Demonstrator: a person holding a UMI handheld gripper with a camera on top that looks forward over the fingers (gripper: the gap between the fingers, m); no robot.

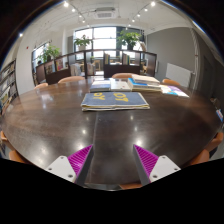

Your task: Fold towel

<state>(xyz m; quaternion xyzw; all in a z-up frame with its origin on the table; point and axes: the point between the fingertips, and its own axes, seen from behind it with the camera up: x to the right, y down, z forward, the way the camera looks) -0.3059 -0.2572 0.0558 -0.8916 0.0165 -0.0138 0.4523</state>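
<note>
The fingers [113,160] are hovering wide apart, holding nothing, while the towel [114,100] is lying beyond them on the tabletop [60,125], its long axis running crosswise.

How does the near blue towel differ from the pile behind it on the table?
The blue towel lies nearer the open gripper, spread wide and flat in a single colour. The pile sits farther back, looks smaller and shows mixed light colours. Both rest on the dark table, beyond the fingers, untouched.
</note>
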